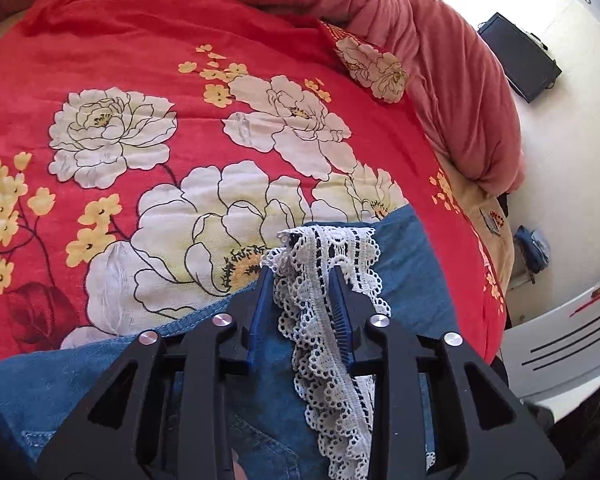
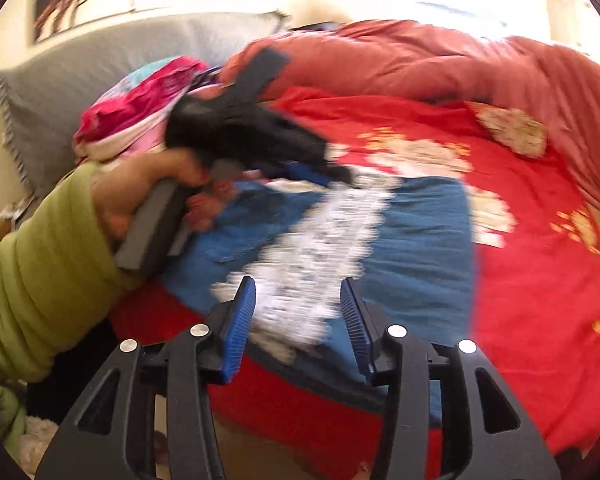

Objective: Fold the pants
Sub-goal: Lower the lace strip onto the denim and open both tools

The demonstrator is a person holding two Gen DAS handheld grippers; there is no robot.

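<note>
On a floral bedspread, the left gripper straddles the blue pants' lace trim, apparently unclamped; the right gripper hovers open. Next: regrasp an edge for another fold.

Counted, both views:

- Grippers: two. left gripper, right gripper; each had two blue fingers.
- Denim pants: one pair.
- White lace trim on pants: one strip.
- Red floral bedspread: one.
- Pink quilt, bunched at far edge: one.
- Grey pillow: one.
- Person's hand in view: one, with one green sleeve.
- Dark monitor by wall: one.
</note>
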